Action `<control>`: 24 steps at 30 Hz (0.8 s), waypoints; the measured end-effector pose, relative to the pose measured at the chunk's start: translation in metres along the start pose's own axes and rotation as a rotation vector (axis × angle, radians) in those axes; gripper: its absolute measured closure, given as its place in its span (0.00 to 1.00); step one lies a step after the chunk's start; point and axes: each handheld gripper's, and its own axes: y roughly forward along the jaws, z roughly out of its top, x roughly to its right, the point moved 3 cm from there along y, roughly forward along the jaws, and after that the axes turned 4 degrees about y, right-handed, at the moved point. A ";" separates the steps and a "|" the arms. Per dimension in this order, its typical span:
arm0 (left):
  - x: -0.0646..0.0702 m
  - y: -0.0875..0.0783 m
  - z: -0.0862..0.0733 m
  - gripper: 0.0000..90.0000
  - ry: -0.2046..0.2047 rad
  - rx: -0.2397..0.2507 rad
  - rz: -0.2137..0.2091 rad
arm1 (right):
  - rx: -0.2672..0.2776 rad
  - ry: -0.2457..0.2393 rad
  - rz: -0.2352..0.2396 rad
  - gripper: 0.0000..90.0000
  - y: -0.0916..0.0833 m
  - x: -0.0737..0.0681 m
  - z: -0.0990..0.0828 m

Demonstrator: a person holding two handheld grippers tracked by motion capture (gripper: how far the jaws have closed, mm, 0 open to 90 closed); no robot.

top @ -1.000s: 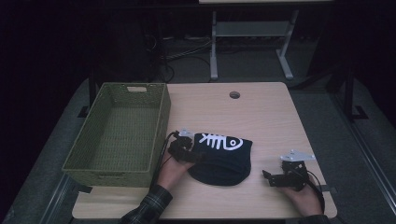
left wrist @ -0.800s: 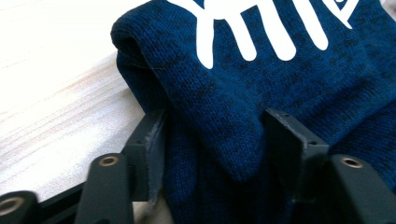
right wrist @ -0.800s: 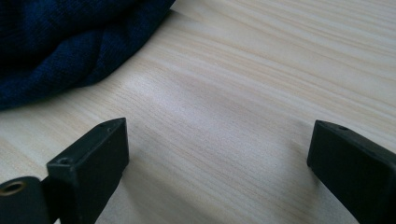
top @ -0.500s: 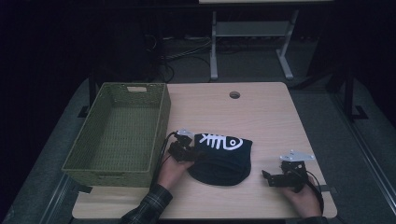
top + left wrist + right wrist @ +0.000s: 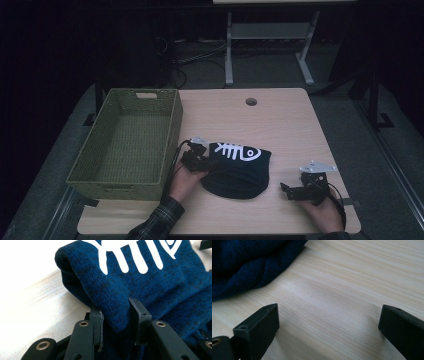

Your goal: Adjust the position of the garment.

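Beanie (image 5: 236, 170), dark blue with a white fishbone print, lies on the table (image 5: 280, 125) just right of the basket (image 5: 125, 142). The left gripper (image 5: 118, 323) has just been closing, its jaws pinching a fold of the beanie's edge. Farther right, the right gripper (image 5: 328, 325) rests with jaws wide apart over bare wood. The room behind is dark.

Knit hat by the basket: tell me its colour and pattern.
The hat is dark blue knit with a white fish-skeleton print, clearest in the left gripper view.
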 end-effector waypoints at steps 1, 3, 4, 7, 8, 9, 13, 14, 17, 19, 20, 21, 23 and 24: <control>0.001 -0.001 0.001 0.75 0.004 0.003 0.001 | 0.000 0.000 0.000 0.03 0.000 0.000 0.000; 0.003 -0.004 0.003 0.75 0.004 0.010 -0.008 | 0.000 0.000 0.000 0.03 0.000 0.000 0.000; 0.004 -0.005 0.004 0.75 0.008 0.014 -0.009 | 0.000 0.000 0.000 0.03 0.000 0.000 0.000; 0.006 -0.009 0.008 0.75 0.015 0.029 -0.009 | -0.001 -0.003 0.003 0.03 0.000 0.000 0.000; 0.007 -0.010 0.009 0.75 0.014 0.036 -0.014 | -0.001 -0.004 0.003 0.03 0.000 0.000 0.000; 0.008 -0.012 0.009 0.75 0.014 0.039 -0.016 | -0.001 -0.004 0.004 0.03 0.000 0.000 0.000; 0.011 -0.018 0.014 0.75 0.020 0.055 -0.020 | -0.001 -0.005 0.004 0.03 0.000 0.000 0.000; 0.012 -0.020 0.016 0.75 0.022 0.061 -0.023 | -0.001 -0.005 0.004 0.03 0.000 0.000 0.000; 0.015 -0.025 0.020 0.76 0.027 0.078 -0.026 | -0.001 -0.005 0.004 0.03 0.000 0.000 0.000; 0.017 -0.028 0.023 0.76 0.031 0.087 -0.028 | -0.001 -0.005 0.004 0.03 0.000 0.000 0.000; 0.017 -0.028 0.023 0.76 0.031 0.087 -0.028 | -0.001 -0.005 0.004 0.03 0.000 0.000 0.000; 0.017 -0.030 0.024 0.76 0.035 0.095 -0.027 | -0.001 -0.005 0.004 0.03 0.000 0.000 0.000; 0.018 -0.033 0.025 0.76 0.025 0.112 -0.034 | -0.001 -0.005 0.004 0.03 0.000 0.000 0.000; 0.018 -0.034 0.026 0.76 0.025 0.117 -0.034 | -0.001 -0.005 0.004 0.03 0.000 0.000 0.000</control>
